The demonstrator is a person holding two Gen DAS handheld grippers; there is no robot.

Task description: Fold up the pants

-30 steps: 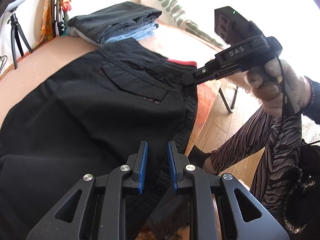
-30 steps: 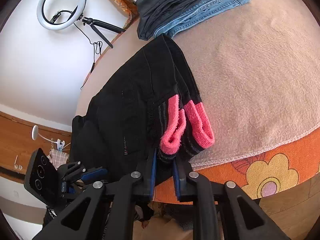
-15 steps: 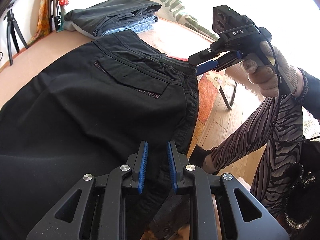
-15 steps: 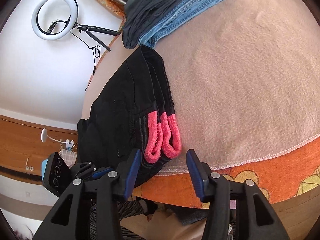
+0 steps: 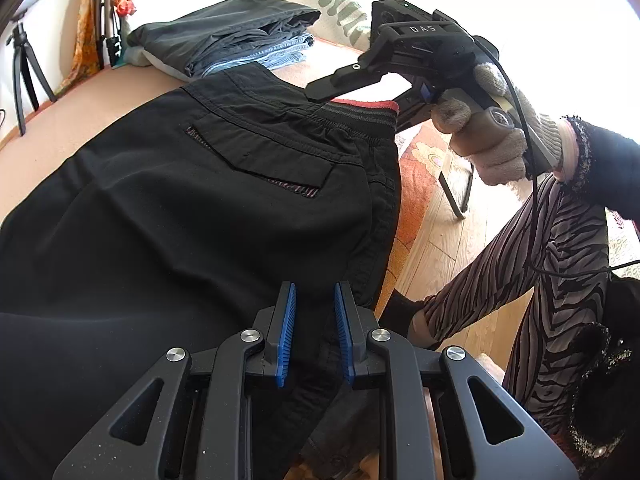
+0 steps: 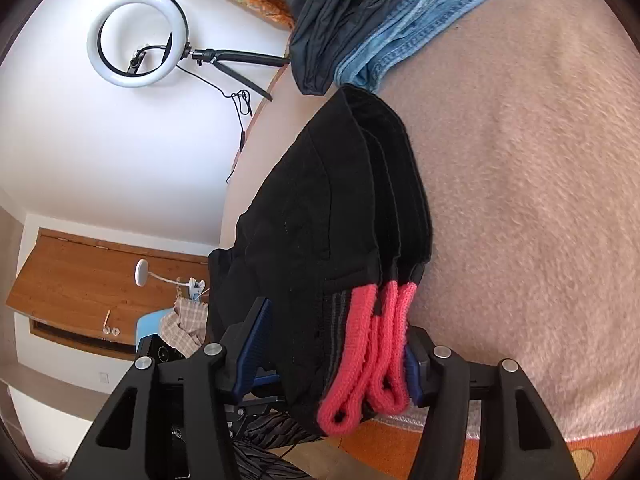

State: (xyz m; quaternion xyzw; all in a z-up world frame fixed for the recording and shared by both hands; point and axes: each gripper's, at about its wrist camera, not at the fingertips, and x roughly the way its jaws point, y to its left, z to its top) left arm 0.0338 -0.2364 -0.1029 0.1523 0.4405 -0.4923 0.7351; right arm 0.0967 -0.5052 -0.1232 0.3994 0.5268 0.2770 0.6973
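Lying along the near edge of the bed [image 6: 520, 200], the black pants [image 5: 180, 208] are soft, light and limp. Right gripper [image 6: 332, 350], jaws just opening, straddles the thick pink-lined waistband [image 6: 372, 344], the firmest hold; left gripper [image 5: 312, 332] nearly closed on nothing.

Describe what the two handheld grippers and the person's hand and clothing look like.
Both grippers are matte black with angular, cut-out finger arms, silver pivot screws and ribbed blue pads. The right gripper seen from the left gripper carries white "DAS" lettering and a thin black cable. The right hand wears a beige knit glove and a dark fuzzy sleeve; the trousers are zebra-striped.
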